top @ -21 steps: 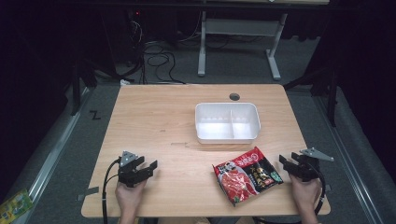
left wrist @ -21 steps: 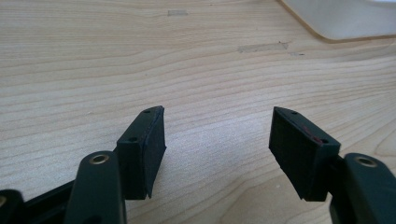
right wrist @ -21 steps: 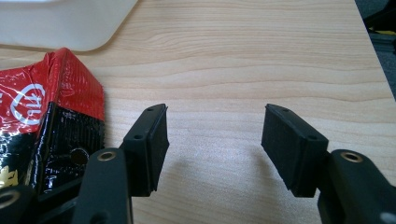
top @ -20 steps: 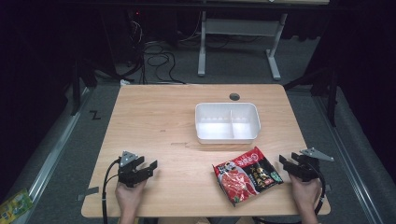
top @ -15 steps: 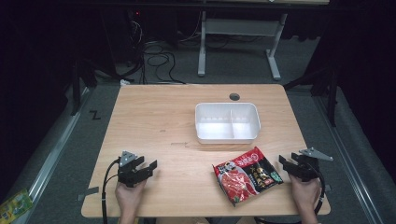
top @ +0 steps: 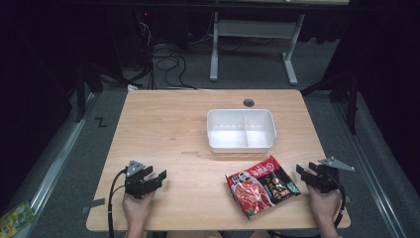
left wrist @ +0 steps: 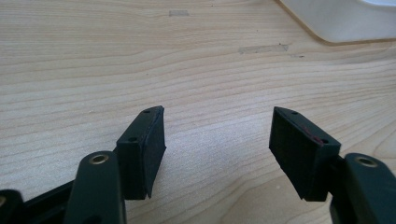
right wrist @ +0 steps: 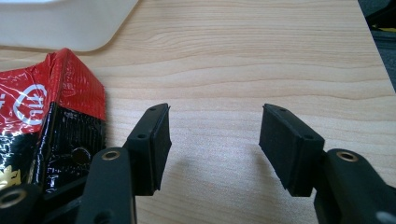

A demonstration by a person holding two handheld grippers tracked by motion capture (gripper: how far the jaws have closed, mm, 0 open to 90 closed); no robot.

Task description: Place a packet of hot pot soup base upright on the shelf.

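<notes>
Both grippers parked at the near edge of the tabletop (top: 168, 129), nothing held. Left gripper (top: 157, 178) sits near-left, jaws apart over bare wood, well apart from everything, so likely just idling as the spare hand. Right gripper (top: 303, 174) sits near-right, jaws spread wide and empty, just beside the right edge of the noodle packet (top: 262, 187); in the right gripper view the packet's red-and-black corner (right wrist: 51, 116) lies just left of the left jaw, not between the pads. Packet lies flat, skewed, near-right of centre, just in front of the white two-compartment tray (top: 267, 121), which looks empty. My read: packet is the pick target, tray the drop, right hand staged for it since it's the closest. Jaws are aimed past the packet though, so the gripper needs to swing left and get low. Flat foil gives little to bite, so an edge or corner pinch looks safest, with slip the main risk
</notes>
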